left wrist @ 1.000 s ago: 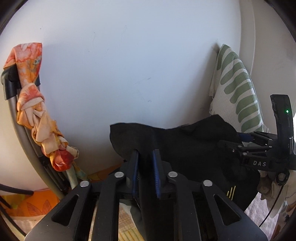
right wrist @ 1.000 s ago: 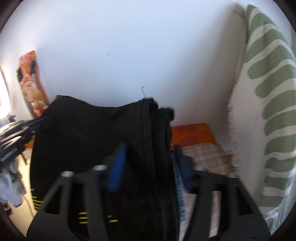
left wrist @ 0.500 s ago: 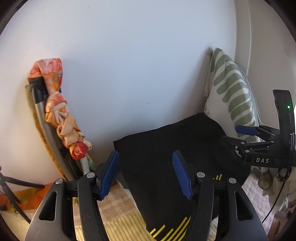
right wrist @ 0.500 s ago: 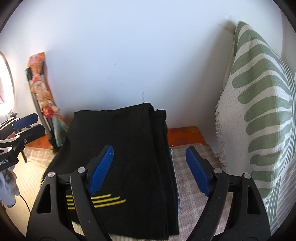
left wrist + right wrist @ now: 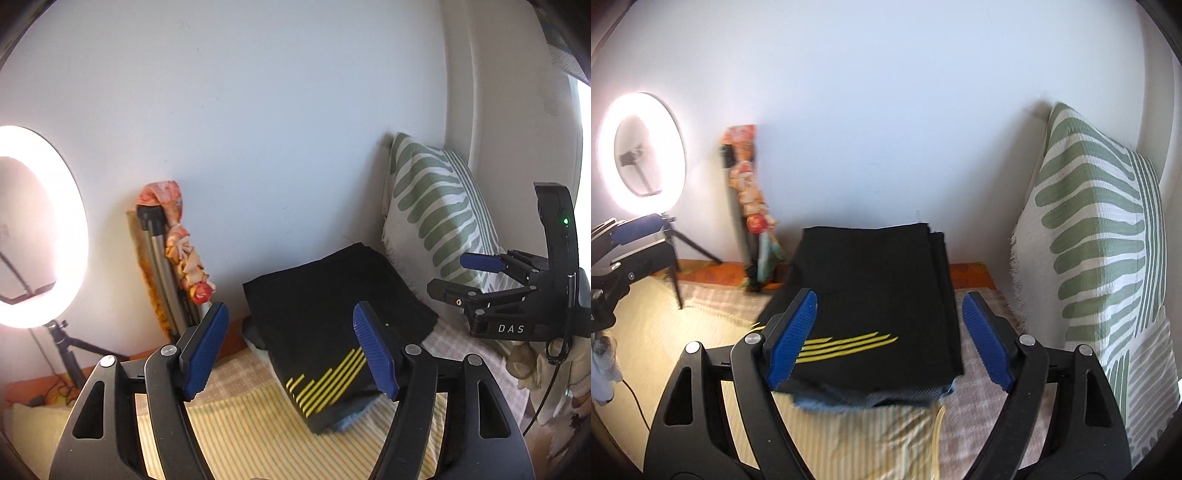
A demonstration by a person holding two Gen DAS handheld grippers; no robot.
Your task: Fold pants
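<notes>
Holding two grippers, you grasp nothing: your left gripper (image 5: 290, 347) is widening its jaws, your right gripper (image 5: 888, 334) stands spread, both clear of the cloth. One pair of black pants (image 5: 871, 295), folded, lies flat on the striped bedding (image 5: 857, 439) beside one pillow (image 5: 1100, 236). One ring light (image 5: 641, 151) glows leftward.

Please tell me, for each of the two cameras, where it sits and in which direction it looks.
Left wrist: on the left gripper, whose jaws are opening, empty; faces the wall over the folded black pants; the right gripper shows at right.
Right wrist: on the right gripper, open and empty, facing the same wall.
Shared: pants, striped pillow, ring light.
</notes>
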